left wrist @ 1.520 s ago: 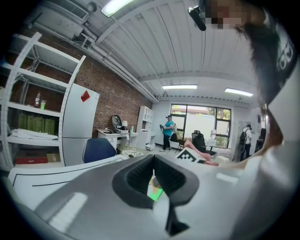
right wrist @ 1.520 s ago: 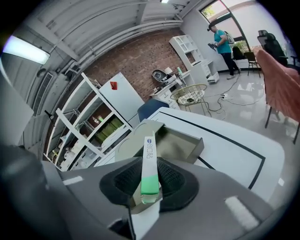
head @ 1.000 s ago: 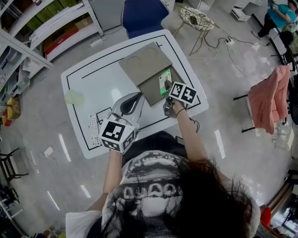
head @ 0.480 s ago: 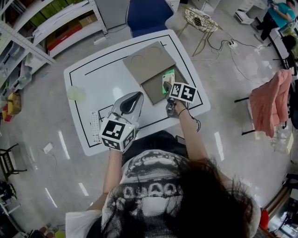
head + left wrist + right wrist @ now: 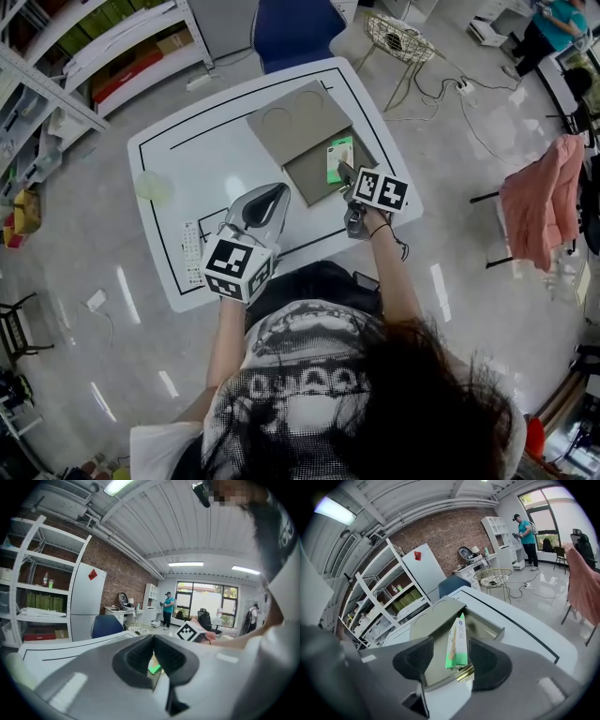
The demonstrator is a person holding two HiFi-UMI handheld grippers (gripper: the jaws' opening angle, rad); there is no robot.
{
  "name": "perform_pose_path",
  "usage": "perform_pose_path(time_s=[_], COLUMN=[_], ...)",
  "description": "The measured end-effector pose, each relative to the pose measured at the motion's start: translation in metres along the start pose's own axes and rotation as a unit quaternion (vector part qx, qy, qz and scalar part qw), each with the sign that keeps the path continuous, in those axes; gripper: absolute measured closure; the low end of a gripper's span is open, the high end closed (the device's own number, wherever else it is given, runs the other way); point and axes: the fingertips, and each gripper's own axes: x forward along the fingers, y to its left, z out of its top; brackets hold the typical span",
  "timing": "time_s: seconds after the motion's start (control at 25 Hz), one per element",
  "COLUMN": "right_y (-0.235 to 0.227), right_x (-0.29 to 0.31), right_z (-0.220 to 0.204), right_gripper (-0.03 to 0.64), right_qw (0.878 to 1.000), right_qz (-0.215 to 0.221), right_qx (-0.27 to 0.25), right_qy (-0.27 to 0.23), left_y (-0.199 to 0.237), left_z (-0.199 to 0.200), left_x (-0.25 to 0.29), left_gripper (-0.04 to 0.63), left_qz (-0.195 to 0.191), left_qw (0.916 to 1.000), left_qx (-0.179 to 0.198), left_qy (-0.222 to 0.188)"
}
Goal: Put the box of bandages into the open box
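Observation:
The open box (image 5: 323, 171) is a grey-brown tray with its lid (image 5: 292, 119) folded back, on the white table (image 5: 187, 159). The green-and-white box of bandages (image 5: 338, 159) stands on its edge inside the tray at the right side. My right gripper (image 5: 346, 174) is just in front of it; in the right gripper view the box of bandages (image 5: 457, 639) sits between the opening jaws of that gripper (image 5: 449, 663), with neither pad pressing on it. My left gripper (image 5: 264, 208) hovers near the table's front edge, shut and holding nothing.
A pale green object (image 5: 150, 188) and a white strip (image 5: 190, 253) lie on the table's left part. A blue chair (image 5: 291, 28) and a wire stool (image 5: 394, 37) stand behind the table, shelves (image 5: 94, 56) at the back left, a pink cloth (image 5: 542, 199) at the right.
My right gripper's jaws have spread and let go of the box of bandages, which stays in the tray. The right gripper has drawn back a little. The left gripper has hardly moved.

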Motion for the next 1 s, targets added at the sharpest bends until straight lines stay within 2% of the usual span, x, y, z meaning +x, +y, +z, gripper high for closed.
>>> perform_pose_path(time_s=[0.16,0.32,0.68,1.0], right_y=[0.007,0.025,0.078,0.11], right_x=[-0.018,-0.042,-0.112,-0.166], right_z=[-0.001,-0.002,0.003,-0.028], right_gripper=[0.391,0.404,0.455,0.487], right_qw=[1.0,0.998,0.986,0.98], right_qz=[0.016,0.048,0.125,0.141], right_qx=[-0.002,-0.025,-0.062,-0.061], right_qy=[-0.012,-0.026,-0.09,-0.124], left_y=[-0.005,-0.01,-0.03,-0.049], left_z=[0.0,0.0,-0.002,-0.015], left_x=[-0.003,-0.005,-0.017,-0.047], left_gripper=[0.595,0.595,0.595,0.595], left_qz=[-0.009,-0.018,-0.047,-0.08], left_qw=[1.0,0.9998,0.9987,0.9966], left_qx=[0.003,0.005,0.016,0.017], left_qy=[0.0,-0.001,-0.002,0.003])
